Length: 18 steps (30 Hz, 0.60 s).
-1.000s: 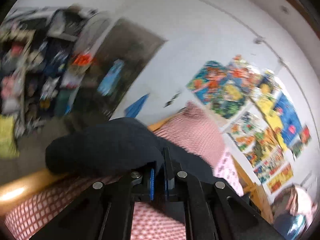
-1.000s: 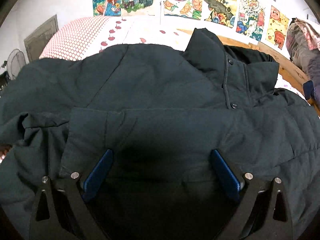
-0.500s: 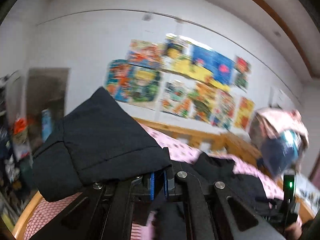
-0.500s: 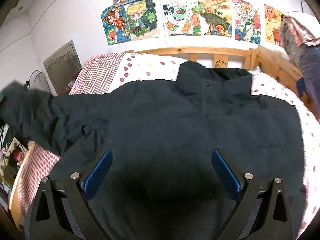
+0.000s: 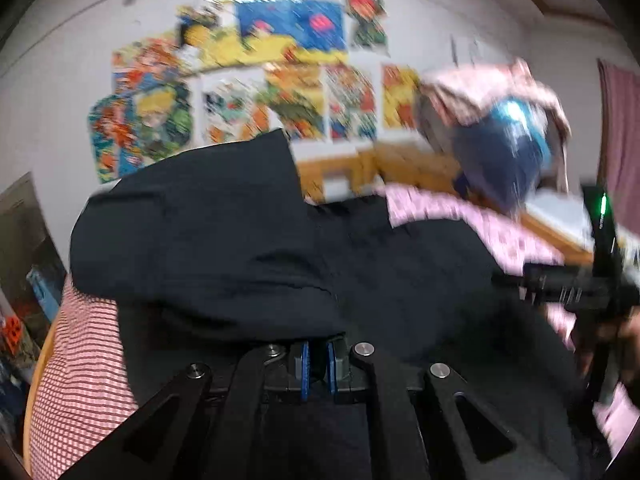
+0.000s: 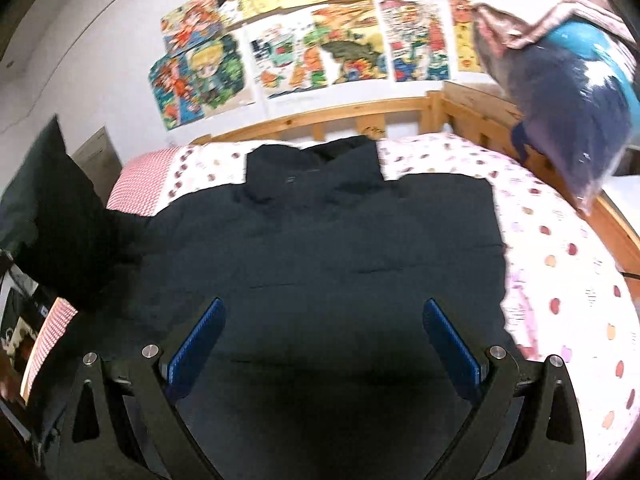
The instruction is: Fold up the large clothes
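- Left tongs (image 5: 316, 366) clamped on the sleeve (image 5: 192, 240) of the dark jacket (image 6: 320, 248); a second ago the sleeve hung out past the bed's left edge, now it's been swung in and sits lifted over the jacket body
- Right tongs (image 6: 322, 344) wide open, nothing between them; they were low over the jacket front a second ago, now pulled back and higher, so the whole jacket shows
- Jacket lies flat, front up, on the bed (image 6: 568, 264), collar toward the wooden headboard (image 6: 352, 120); right side already looks straight-edged, sleeve seemingly tucked in
- In the right view the held sleeve stands up at the left, not yet laid down
- Reading: left sleeve fold is mid-carry; next is lay it across the chest and release, then fold the body
- Risk: padded sleeve may spring back once let go
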Tool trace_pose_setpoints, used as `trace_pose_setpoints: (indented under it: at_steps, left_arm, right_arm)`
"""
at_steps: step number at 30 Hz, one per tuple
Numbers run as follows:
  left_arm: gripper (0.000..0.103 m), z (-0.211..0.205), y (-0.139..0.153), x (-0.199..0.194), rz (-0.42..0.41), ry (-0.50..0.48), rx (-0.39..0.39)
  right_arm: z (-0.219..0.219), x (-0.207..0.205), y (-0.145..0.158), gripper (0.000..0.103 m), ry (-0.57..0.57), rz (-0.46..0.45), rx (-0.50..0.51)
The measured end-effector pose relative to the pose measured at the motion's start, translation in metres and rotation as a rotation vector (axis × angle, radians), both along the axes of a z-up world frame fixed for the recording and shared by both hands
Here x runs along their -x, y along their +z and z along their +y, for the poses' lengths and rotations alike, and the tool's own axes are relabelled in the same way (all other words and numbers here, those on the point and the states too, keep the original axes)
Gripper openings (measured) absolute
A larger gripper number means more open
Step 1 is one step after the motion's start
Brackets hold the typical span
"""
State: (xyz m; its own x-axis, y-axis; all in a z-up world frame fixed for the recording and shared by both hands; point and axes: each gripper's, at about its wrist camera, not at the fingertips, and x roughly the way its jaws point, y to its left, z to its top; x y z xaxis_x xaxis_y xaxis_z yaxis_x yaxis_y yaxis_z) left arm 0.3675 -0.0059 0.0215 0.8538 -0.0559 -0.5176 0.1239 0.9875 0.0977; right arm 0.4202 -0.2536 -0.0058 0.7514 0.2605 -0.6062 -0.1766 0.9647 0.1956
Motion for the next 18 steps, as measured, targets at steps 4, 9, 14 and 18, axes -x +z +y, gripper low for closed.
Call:
trace_pose_setpoints:
  at_steps: [4,9,14,18]
  left_arm:
    - [0.006,-0.027,-0.029,-0.012,0.111,-0.054,-0.081]
    - [0.008,-0.038,-0.053,-0.017,0.232,-0.098,-0.118]
    - [0.026,-0.032,-0.062,-0.018,0.312,-0.147,-0.077]
    - [0.078,-0.027,-0.058,-0.003,0.309,-0.24,-0.009]
  right_arm:
    - [-0.026,-0.007,-0.013,0.097,-0.028,0.026,-0.028]
    - [-0.048,-0.017,-0.036,0.097,-0.047,0.067,-0.103]
    - [-0.052,-0.026,-0.057,0.097,-0.028,0.115,-0.192]
    - [-0.041,-0.028,-0.06,0.097,0.008,0.107,-0.228]
